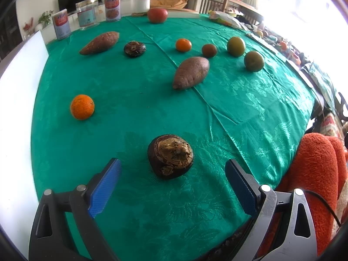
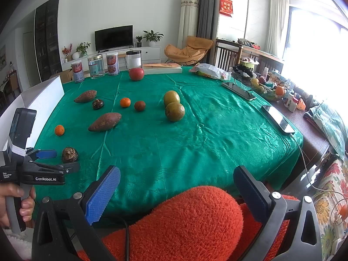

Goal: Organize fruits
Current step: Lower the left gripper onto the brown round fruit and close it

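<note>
Fruits lie spread over a green tablecloth point(image 1: 152, 100). My left gripper point(image 1: 173, 167) is open, its blue pads on either side of a dark brown shrivelled fruit point(image 1: 170, 155) near the front edge; it also shows in the right wrist view point(image 2: 69, 154). Further off lie an orange point(image 1: 82, 107), a sweet potato point(image 1: 191, 72), a second sweet potato point(image 1: 100, 42), another dark fruit point(image 1: 134, 48), a small orange point(image 1: 183, 44), a brown fruit point(image 1: 209, 50), two green fruits point(image 1: 236, 46) point(image 1: 253, 61) and a red apple point(image 1: 157, 15). My right gripper point(image 2: 177, 174) is open and empty over the table's front edge.
Several cans and jars point(image 2: 94, 67) stand along the far edge, with a flat book point(image 2: 163, 67) and a plastic bag point(image 2: 211, 70). Two phones point(image 2: 277, 119) lie on the right side. A white board point(image 2: 45, 95) stands at the left. An orange fuzzy sleeve point(image 2: 191, 221) is below.
</note>
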